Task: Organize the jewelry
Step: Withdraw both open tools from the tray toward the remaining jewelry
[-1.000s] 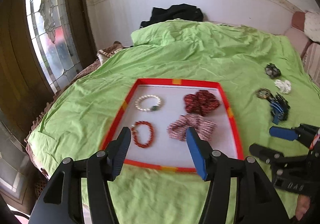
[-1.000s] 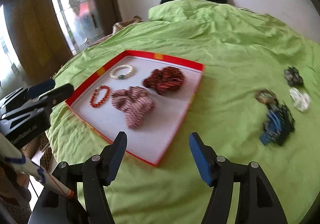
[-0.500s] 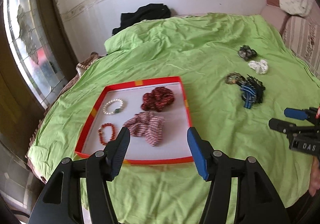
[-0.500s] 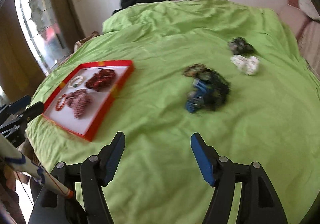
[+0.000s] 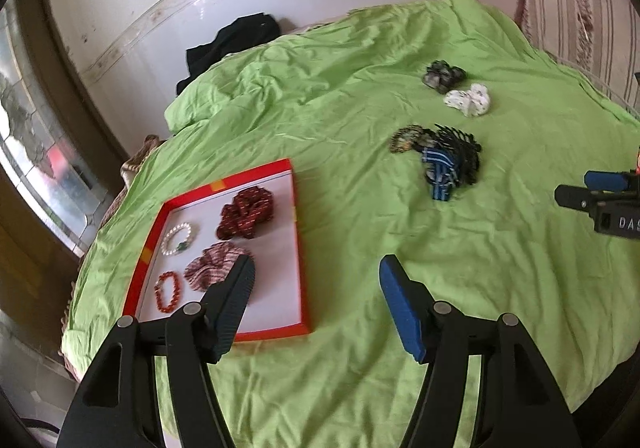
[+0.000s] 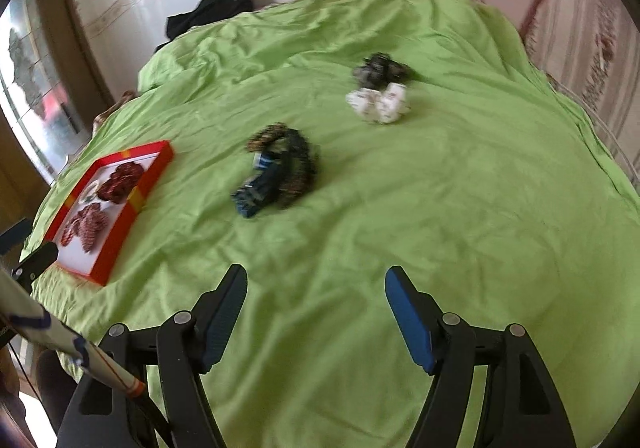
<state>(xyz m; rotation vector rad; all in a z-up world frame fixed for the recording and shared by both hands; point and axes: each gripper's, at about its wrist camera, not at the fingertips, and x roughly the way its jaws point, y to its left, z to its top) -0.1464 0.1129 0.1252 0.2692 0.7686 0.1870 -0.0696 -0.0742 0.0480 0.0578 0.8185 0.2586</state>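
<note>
Both my jaws have just been opening, wide and empty now, left gripper (image 5: 316, 280) by the tray (image 5: 299, 248), right gripper (image 6: 316, 288) facing the dark scrunchie pile (image 6: 280, 172) on the bed (image 6: 440, 208); soft, light, I'd pinch its bunched middle

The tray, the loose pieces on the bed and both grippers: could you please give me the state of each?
Red tray: flat on bed, holding four pieces.
Blue striped scrunchie: loose on bed.
White scrunchie: loose on bed.
Left gripper: open, empty, just opening.
Right gripper: open, empty, just opening.
</note>
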